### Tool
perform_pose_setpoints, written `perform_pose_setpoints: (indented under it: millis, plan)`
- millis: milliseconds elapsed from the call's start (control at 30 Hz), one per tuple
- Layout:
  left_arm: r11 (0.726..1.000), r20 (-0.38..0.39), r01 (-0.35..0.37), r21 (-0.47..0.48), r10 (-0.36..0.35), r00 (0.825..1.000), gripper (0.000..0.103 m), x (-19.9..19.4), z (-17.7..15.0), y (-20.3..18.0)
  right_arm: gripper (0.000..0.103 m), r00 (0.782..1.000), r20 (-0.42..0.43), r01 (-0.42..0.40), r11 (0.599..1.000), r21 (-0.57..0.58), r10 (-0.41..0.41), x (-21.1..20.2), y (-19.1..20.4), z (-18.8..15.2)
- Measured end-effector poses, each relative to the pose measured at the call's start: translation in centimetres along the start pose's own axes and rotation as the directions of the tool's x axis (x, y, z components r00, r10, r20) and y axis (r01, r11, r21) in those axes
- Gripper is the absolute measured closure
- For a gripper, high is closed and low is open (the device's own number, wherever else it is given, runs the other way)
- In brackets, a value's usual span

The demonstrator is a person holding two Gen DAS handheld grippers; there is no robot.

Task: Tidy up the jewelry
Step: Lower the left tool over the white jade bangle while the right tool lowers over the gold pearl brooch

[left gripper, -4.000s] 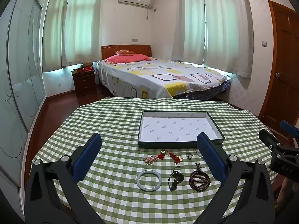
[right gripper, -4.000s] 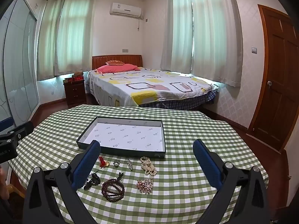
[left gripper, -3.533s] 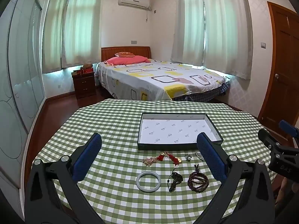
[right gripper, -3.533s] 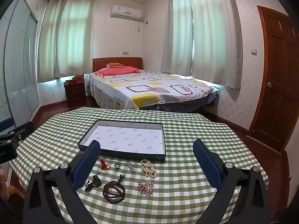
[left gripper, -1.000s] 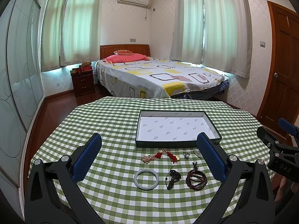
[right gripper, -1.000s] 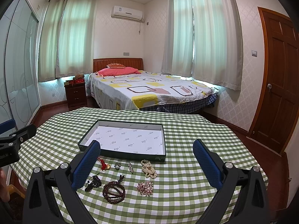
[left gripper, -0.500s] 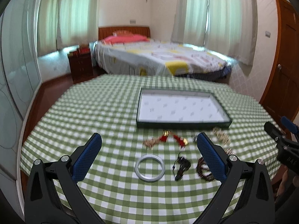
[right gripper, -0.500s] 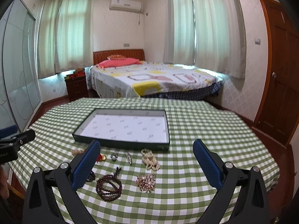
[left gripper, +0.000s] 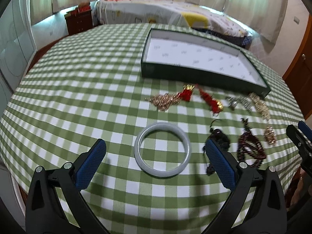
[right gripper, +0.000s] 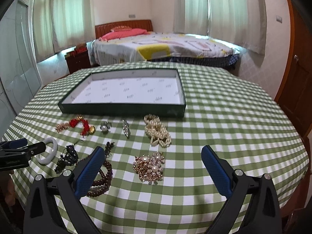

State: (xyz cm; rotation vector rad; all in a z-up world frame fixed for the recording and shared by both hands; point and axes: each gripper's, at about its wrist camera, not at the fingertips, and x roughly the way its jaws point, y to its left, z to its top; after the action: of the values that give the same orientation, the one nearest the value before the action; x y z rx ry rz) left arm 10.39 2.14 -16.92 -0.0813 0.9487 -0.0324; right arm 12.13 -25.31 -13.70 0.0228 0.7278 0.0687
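A dark green tray with a white lining sits on the checked table; it also shows in the right wrist view. In front of it lie a pale jade bangle, a gold and red tassel piece, a black pendant, a dark bead bracelet, a pearl necklace and a gold pearl cluster. My left gripper is open, low over the bangle, which lies between its fingers. My right gripper is open, low over the gold pearl cluster.
The round table has a green checked cloth. A bed and a nightstand stand beyond it. A wooden door is at the right. A small ring and a silver brooch lie near the tray.
Both grippers have dropped and tilted down toward the table. The left one now frames the bangle, the right one the gold pearl cluster. Both stay open.
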Motion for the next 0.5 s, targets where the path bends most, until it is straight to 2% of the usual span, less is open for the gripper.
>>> perform_pose_setpoints:
  millis: [200, 400, 500]
  plan:
    - [1.0, -0.061, -0.002, 0.005, 0.003, 0.998, 0.004, 2.4, -0.1, 0.1, 0.006, 0.999, -0.049, -0.011, 1.0, 0.003, 0.011, 1.4, 0.1, -0.6]
    - [0.996, -0.045, -0.058, 0.061, 0.061, 0.997, 0.004, 2.8, -0.3, -0.5, 0.006, 0.997, -0.074, -0.021, 1.0, 0.012, 0.021, 2.2, 0.0, -0.7]
    - [0.997, -0.04, -0.056, 0.062, 0.058, 0.997, 0.004, 2.8, -0.3, -0.4, 0.006, 0.996, -0.083, -0.023, 0.999, 0.029, 0.026, 2.5, -0.4, -0.8]
